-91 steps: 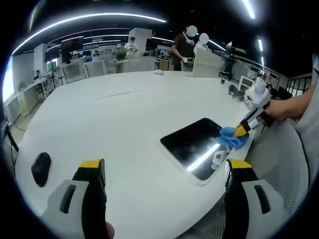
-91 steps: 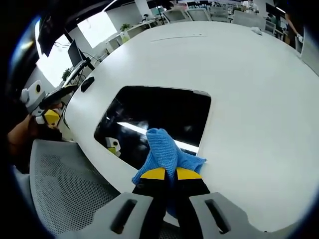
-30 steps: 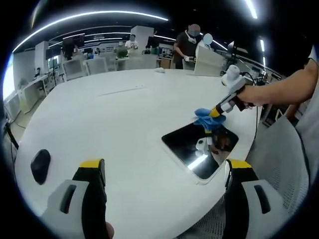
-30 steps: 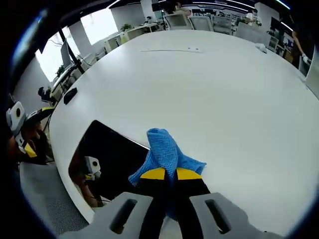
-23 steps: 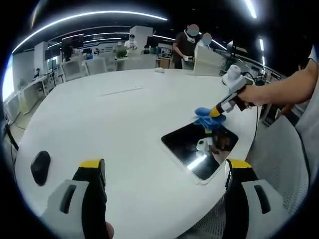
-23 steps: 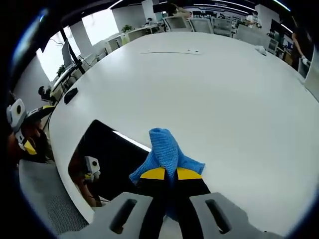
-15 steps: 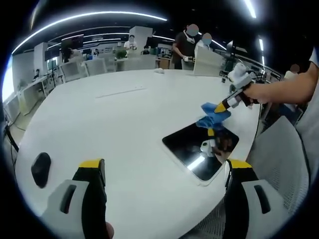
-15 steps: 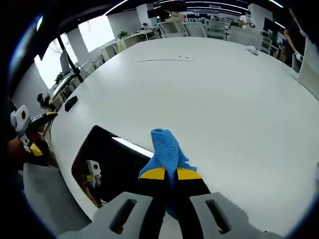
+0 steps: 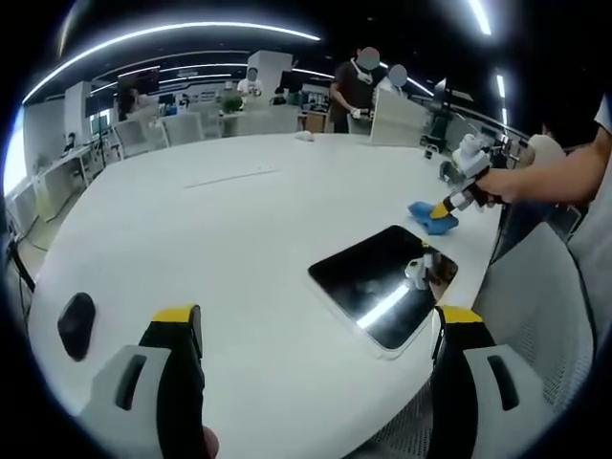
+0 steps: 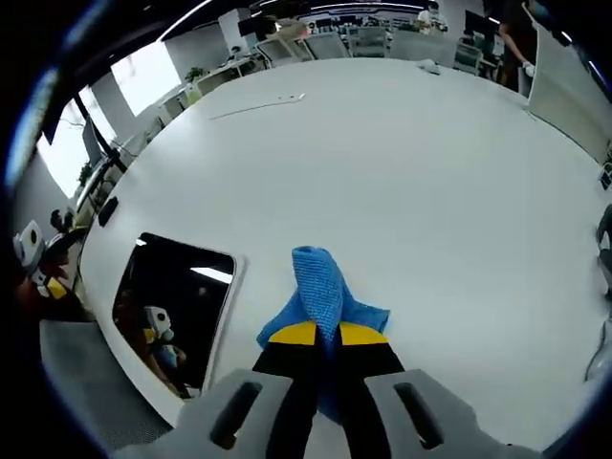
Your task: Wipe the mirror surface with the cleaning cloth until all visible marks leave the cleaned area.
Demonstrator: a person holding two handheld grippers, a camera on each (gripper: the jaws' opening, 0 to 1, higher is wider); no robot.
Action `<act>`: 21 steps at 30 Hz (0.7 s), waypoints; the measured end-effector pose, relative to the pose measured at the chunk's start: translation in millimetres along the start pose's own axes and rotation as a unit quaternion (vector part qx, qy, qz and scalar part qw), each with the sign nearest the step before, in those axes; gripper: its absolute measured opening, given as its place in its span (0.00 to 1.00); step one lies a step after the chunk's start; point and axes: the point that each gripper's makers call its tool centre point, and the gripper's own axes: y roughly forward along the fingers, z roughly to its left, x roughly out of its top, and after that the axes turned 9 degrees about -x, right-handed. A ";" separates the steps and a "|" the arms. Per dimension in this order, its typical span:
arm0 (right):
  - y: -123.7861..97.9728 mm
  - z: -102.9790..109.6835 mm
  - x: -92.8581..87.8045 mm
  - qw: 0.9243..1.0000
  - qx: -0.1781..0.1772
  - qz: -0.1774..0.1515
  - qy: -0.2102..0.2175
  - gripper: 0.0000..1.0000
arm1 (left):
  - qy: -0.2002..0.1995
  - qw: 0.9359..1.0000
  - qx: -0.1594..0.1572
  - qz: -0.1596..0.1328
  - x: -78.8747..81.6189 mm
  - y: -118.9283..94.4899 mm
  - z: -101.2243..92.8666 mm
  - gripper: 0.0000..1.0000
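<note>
Right gripper (image 10: pixel 319 334): clamping the blue cleaning cloth (image 10: pixel 318 290), beside the mirror (image 10: pixel 172 296).
Left gripper (image 9: pixel 316 325): hovering wide, holding nothing.

Left gripper view looks across the table (image 9: pixel 191 239) from its near edge; right gripper view looks down close. Both share the mirror (image 9: pixel 378 282) (image 10: pixel 177 306) and cloth (image 9: pixel 432 218) (image 10: pixel 320 296).

Bench (image 9: pixel 220 220) wide and bare beyond mirror (image 9: pixel 381 282). Right tool (image 10: pixel 320 333) with blue cloth (image 10: pixel 320 287) just beside mirror's far edge, off glass. Computer mouse (image 9: pixel 76 323) near left edge, well apart. Mesh chair (image 9: pixel 535 316) crowds near rim.
</note>
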 end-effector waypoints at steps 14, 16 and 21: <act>-8.7 1.6 1.3 0.999 0.017 -0.029 -0.037 0.20 | -0.006 1.000 0.012 -0.009 3.7 -1.1 0.8 0.99; -17.3 -0.9 10.9 0.996 0.024 -0.063 -0.059 0.30 | -0.005 1.000 0.013 -0.010 3.1 -1.5 1.9 0.99; -47.2 3.6 13.4 0.984 0.074 -0.129 -0.099 0.64 | -0.007 1.000 0.018 -0.017 0.1 -6.1 10.2 0.99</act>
